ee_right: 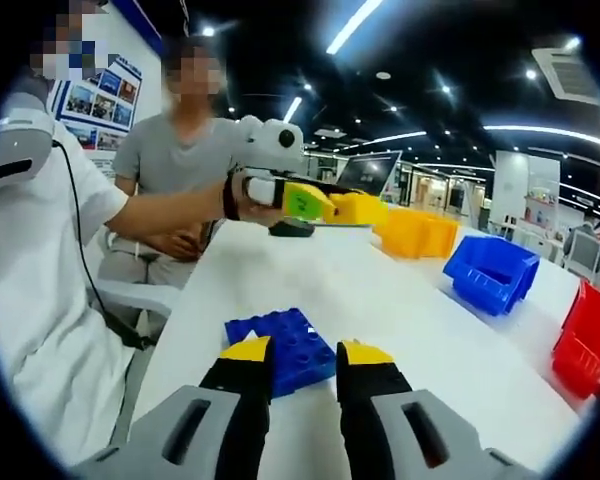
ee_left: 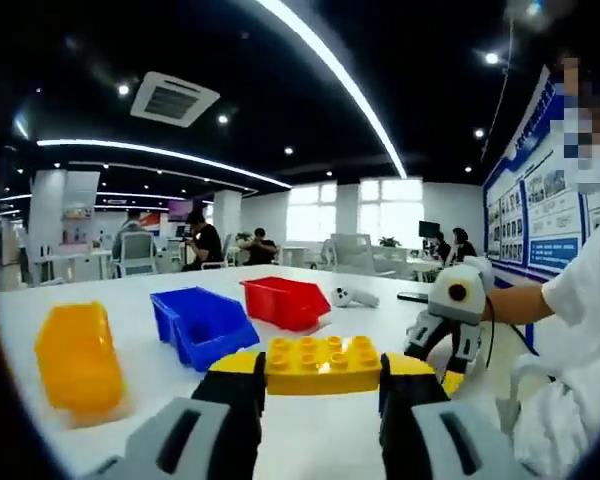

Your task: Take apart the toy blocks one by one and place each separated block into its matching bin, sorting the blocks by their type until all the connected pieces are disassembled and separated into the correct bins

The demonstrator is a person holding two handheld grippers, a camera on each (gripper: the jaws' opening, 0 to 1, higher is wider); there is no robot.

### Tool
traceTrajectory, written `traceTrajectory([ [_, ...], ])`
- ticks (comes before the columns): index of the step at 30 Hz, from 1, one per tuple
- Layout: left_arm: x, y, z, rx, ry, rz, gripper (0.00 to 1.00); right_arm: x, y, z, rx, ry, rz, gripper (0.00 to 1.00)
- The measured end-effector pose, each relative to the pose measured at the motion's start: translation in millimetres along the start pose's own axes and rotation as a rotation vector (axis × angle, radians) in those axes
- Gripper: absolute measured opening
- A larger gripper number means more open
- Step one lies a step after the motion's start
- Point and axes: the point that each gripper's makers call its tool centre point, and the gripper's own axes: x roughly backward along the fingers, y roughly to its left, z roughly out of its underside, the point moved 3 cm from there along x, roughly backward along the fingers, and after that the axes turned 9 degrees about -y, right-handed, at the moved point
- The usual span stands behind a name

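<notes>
My left gripper (ee_left: pixel 323 368) is shut on a yellow studded block (ee_left: pixel 320 362), held level above the white table (ee_left: pixel 280 440). In the right gripper view that same left gripper (ee_right: pixel 325 205) hangs over the table's far end in a person's hand, with the yellow block (ee_right: pixel 358 208) in it. My right gripper (ee_right: pixel 306 352) is open. A blue studded block (ee_right: pixel 280 348) lies on the table right at its tips, partly behind the left jaw. The right gripper (ee_left: pixel 448 372) also appears low at the right of the left gripper view.
Three open bins stand in a row: yellow bin (ee_left: pixel 77 360), blue bin (ee_left: pixel 202 325), red bin (ee_left: pixel 285 302). They show again as yellow bin (ee_right: pixel 417 234), blue bin (ee_right: pixel 492 272) and red bin (ee_right: pixel 585 340). A small white object (ee_left: pixel 352 296) lies beyond. A seated person (ee_right: pixel 170 180) is at the table's edge.
</notes>
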Motion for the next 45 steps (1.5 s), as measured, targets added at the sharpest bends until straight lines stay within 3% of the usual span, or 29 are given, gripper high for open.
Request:
traceTrajectory([
  [2,1.7,20.8,-8.3,-0.025,-0.011,-0.062,0.46,0.1,0.4,-0.1,-0.002,-0.002,0.002,0.26],
  [6,11.4,80.1,-20.5,-0.164,0.015,-0.256,0.46,0.0,2.4,0.3,-0.014,-0.011,0.007,0.26],
  [9,17.4,115.7,-27.0,-0.15,0.009,-0.377,0.46,0.2,4.2,0.3,-0.017,-0.014,0.007,0.26],
  [11,19.0,134.3,-31.2,-0.135,-0.003,-0.422,0.46,-0.1,6.1,0.0,-0.016,-0.014,0.004,0.26],
  [13,22.5,155.4,-31.1,-0.141,0.017,-0.5,0.46,-0.7,7.8,-0.4,-0.008,-0.013,0.004,0.26],
  [19,25.2,199.3,-22.8,-0.074,0.03,-0.66,0.46,-1.0,8.4,0.1,-0.006,-0.015,0.005,0.26],
  [23,19.1,210.5,-12.5,-0.055,0.035,-0.689,0.46,-0.4,9.0,0.6,-0.008,-0.015,0.006,0.26],
  [25,21.0,218.2,-10.2,-0.087,0.021,-0.742,0.5,0.1,9.6,0.7,-0.01,-0.015,0.008,0.26],
  [26,21.6,219.7,-10.7,-0.104,0.008,-0.752,0.59,0.2,9.9,0.6,-0.01,-0.014,0.008,0.26],
  [28,16.4,211.5,-6.4,-0.028,-0.003,-0.701,0.88,0.7,10.7,0.3,-0.002,-0.011,0.008,0.26],
  [29,16.7,208.1,-7.3,-0.021,-0.005,-0.686,0.92,0.9,11.0,0.2,0.0,-0.009,0.008,0.26],
  [33,20.2,192.5,-17.9,-0.062,-0.023,-0.643,0.89,1.2,10.7,1.0,-0.014,-0.017,0.01,0.26],
  [39,24.0,150.5,-32.9,-0.074,-0.063,-0.526,0.83,1.4,11.1,1.1,-0.027,-0.024,0.014,0.26],
  [41,24.4,122.9,-35.4,-0.062,-0.087,-0.456,0.82,1.5,11.4,1.1,-0.031,-0.026,0.017,0.27],
  [45,26.4,72.0,-29.9,-0.053,-0.079,-0.319,0.78,2.8,9.0,2.5,-0.039,-0.032,0.018,0.28],
])
